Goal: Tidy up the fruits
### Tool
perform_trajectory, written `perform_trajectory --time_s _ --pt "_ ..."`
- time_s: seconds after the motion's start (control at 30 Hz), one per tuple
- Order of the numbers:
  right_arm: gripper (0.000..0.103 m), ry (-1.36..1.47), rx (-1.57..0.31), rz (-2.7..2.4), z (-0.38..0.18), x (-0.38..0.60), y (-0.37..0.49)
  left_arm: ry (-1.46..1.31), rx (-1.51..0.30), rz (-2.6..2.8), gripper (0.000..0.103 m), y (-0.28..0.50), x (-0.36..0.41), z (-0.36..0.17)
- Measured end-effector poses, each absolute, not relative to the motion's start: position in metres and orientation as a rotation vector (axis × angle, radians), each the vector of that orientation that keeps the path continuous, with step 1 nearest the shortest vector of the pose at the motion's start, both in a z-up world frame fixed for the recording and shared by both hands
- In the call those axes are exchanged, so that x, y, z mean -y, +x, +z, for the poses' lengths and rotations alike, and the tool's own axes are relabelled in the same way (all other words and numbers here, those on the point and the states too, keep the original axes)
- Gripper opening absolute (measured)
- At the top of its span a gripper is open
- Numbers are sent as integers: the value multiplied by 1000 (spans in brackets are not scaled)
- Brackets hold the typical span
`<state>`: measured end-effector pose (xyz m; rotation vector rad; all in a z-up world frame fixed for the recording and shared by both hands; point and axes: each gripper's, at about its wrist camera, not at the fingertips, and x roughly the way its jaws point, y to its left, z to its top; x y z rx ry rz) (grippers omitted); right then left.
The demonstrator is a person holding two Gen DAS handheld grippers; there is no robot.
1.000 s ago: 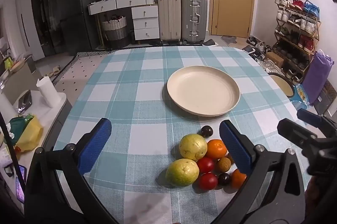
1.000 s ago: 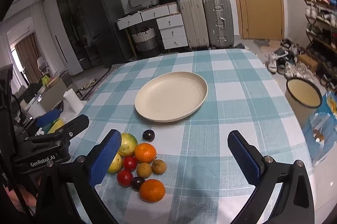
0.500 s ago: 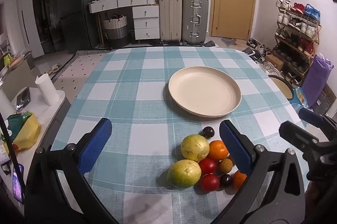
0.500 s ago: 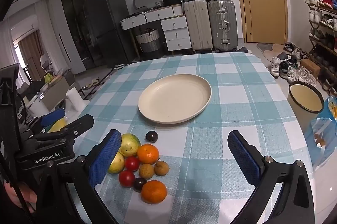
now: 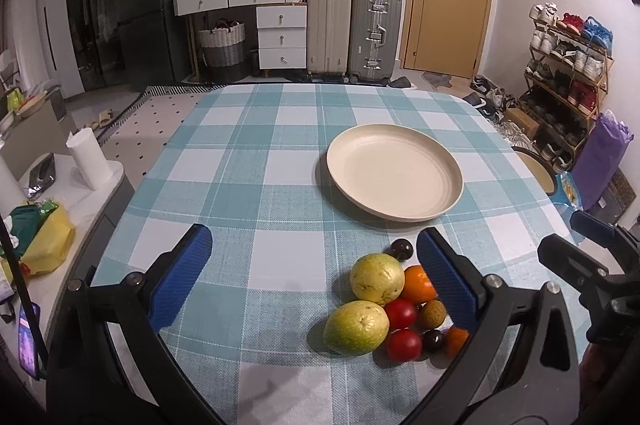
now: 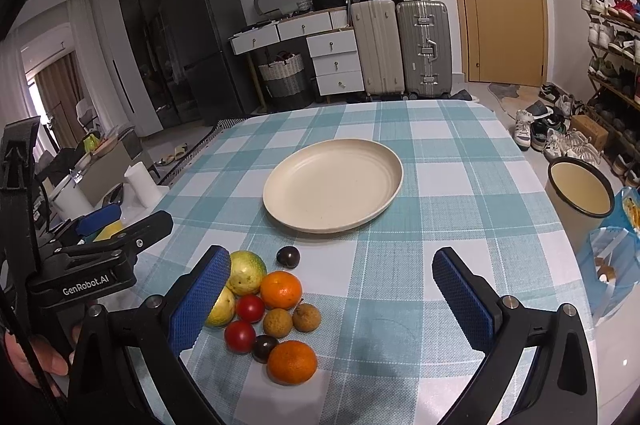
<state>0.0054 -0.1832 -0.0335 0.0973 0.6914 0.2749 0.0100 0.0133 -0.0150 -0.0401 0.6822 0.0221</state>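
An empty cream plate (image 5: 394,173) (image 6: 333,183) lies on the checked tablecloth. Nearer me is a huddle of fruit: two yellow-green guavas (image 5: 377,278) (image 6: 246,272), two oranges (image 6: 281,289) (image 6: 292,362), two red tomatoes (image 5: 401,313) (image 6: 240,336), brown longans (image 6: 306,317) and dark plums (image 5: 401,249) (image 6: 288,256). My left gripper (image 5: 316,279) is open above the near table, its right finger over the pile's right side. My right gripper (image 6: 330,299) is open too, the fruit lying by its left finger. Each gripper shows in the other's view (image 5: 580,261) (image 6: 100,253).
The table edge curves off left and right. A bucket (image 6: 580,189) and blue bag (image 6: 612,249) stand on the floor at right, by a shoe rack (image 5: 568,73). A side counter with a paper roll (image 5: 89,163) lies left. Suitcases (image 5: 354,29) and drawers stand behind.
Both views have shifted slightly, so the plate and fruit sit a little further right in each frame. The jaws stay equally wide, and no fruit has moved.
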Motion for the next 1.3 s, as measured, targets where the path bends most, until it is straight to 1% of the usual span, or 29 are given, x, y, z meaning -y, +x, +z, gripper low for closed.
perform_trajectory --time_s 1.3 --pt "103 70 -691 287 -32 179 5 -34 -695 -3 102 8 -11 -21"
